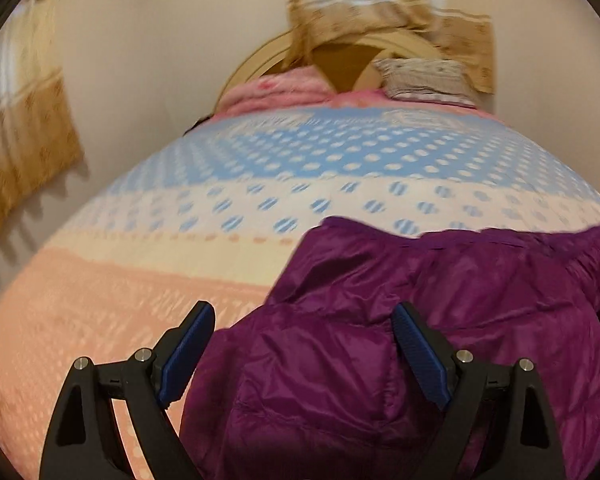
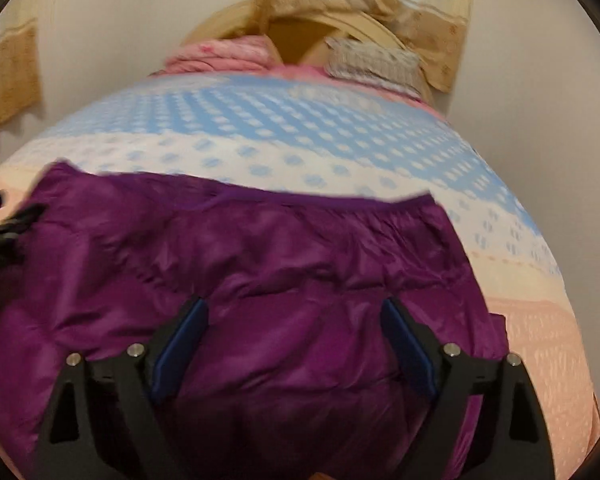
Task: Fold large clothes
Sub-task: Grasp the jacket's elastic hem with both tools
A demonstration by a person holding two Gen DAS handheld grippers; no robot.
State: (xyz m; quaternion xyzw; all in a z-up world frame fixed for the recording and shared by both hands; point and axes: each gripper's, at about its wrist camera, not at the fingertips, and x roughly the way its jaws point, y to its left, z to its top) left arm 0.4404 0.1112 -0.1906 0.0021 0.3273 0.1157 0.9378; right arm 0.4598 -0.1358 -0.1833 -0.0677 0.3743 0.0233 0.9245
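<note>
On the bed, a purple puffy jacket lay spread out, ready to be folded.
The left gripper and right gripper hung over it, fingers wide apart, holding nothing, likely about to grab.

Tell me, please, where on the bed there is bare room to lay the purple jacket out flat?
The widest free patch is the blue dotted middle of the bedspread, between the purple jacket and the pillows. A second, peach strip lies beside the jacket's left edge. The head end is crowded: a pink bundle and a grey pillow sit there.
</note>
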